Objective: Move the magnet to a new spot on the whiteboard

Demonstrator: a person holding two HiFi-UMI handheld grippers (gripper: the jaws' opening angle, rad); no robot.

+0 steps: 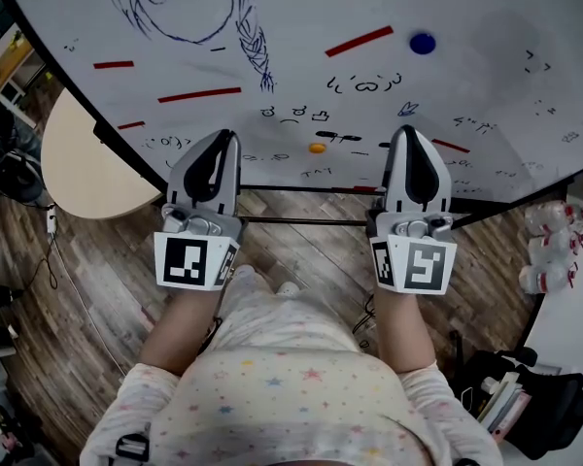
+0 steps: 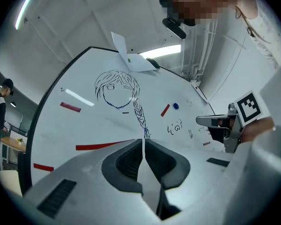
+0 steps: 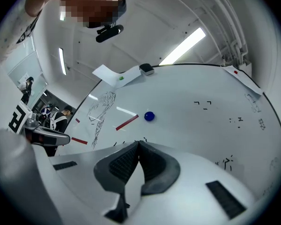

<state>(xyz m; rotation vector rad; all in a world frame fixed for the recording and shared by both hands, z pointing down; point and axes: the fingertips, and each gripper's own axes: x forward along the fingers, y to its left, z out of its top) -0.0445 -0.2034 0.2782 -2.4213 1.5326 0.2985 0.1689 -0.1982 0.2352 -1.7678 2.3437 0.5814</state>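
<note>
Blue magnet (image 1: pixel 423 43) sits upper right on whiteboard (image 1: pixel 486 85), well apart from L claw (image 1: pixel 230 136) & R claw (image 1: pixel 406 130), both shut w/ nothing held, so prob. not grabbed yet.

A person points the left gripper (image 1: pixel 230 136) and right gripper (image 1: pixel 405 130) side by side at the lower edge of a whiteboard (image 1: pixel 496 76). A blue magnet (image 1: pixel 423 43) sits above the right gripper, well apart. Between the tips lies a small orange spot (image 1: pixel 317 148), perhaps another magnet.
</note>
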